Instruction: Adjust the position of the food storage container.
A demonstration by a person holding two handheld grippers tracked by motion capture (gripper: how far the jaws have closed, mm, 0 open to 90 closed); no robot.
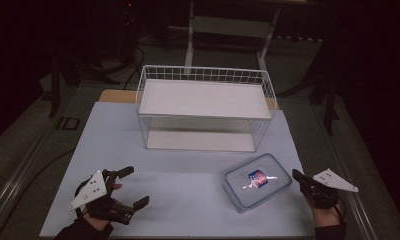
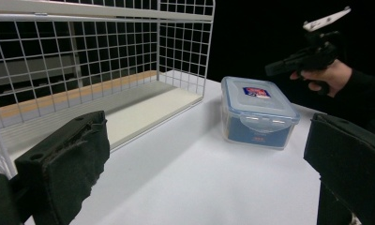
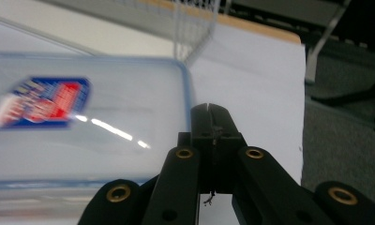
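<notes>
At the lower left of the high view, my left claw [image 1: 129, 189] rests low over the table [image 1: 188, 175], its jaws wide apart with nothing between them. Its own view shows the two black pads [image 2: 63, 164] at the bottom corners, with bare table between.

Up the middle stands the wire basket [image 1: 205, 107], a white shelf across it.

Right of centre, toward the bottom, lies the box [image 1: 258, 181], lid on, a red and blue label on top.

At the lower right edge, my right claw [image 1: 296, 175] sits just beside the box's right end. In its own view the jaws are pressed together on nothing, tips at the lid's corner; I cannot tell whether they touch it.
</notes>
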